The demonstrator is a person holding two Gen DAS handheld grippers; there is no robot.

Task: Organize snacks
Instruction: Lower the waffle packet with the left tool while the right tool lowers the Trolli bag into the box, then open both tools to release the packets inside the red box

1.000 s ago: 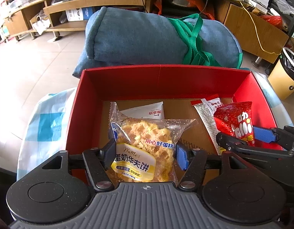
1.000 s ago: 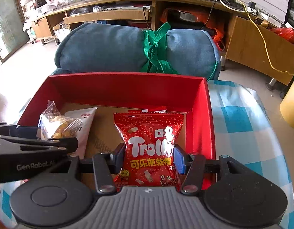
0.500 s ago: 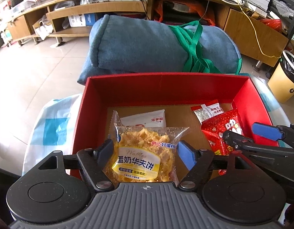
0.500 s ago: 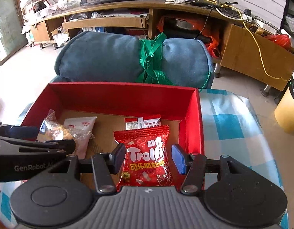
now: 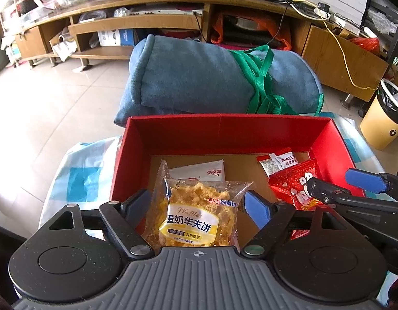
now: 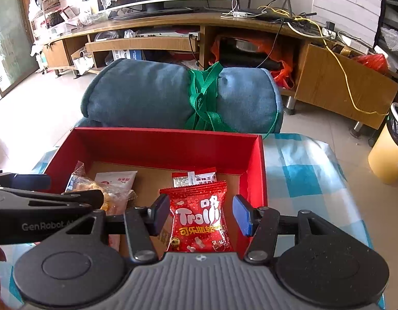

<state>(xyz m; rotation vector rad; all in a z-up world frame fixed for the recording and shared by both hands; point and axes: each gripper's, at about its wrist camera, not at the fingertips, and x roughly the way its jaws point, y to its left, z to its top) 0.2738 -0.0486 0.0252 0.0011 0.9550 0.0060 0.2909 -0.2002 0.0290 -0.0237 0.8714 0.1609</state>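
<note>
A red box (image 5: 224,129) with a cardboard floor holds the snacks. A clear waffle packet (image 5: 196,217) lies at its front left, over a white packet (image 5: 201,171). My left gripper (image 5: 197,208) is open, its fingers apart on either side of the waffle packet. A red Trolli candy bag (image 6: 200,219) lies at the box's front right, over a small red-and-white packet (image 6: 195,177). My right gripper (image 6: 200,214) is open, its fingers clear of the bag's sides. The red box also shows in the right wrist view (image 6: 168,142).
The box sits on a blue-and-white checked cloth (image 6: 302,175). A rolled blue blanket tied with green straps (image 5: 219,80) lies just behind the box. A yellow bin (image 5: 382,118) stands on the floor at right. A wooden TV bench (image 6: 173,41) runs along the back.
Both grippers have opened and let go of their packets, which now lie in the box. Both grippers have drawn back and up from the box.
</note>
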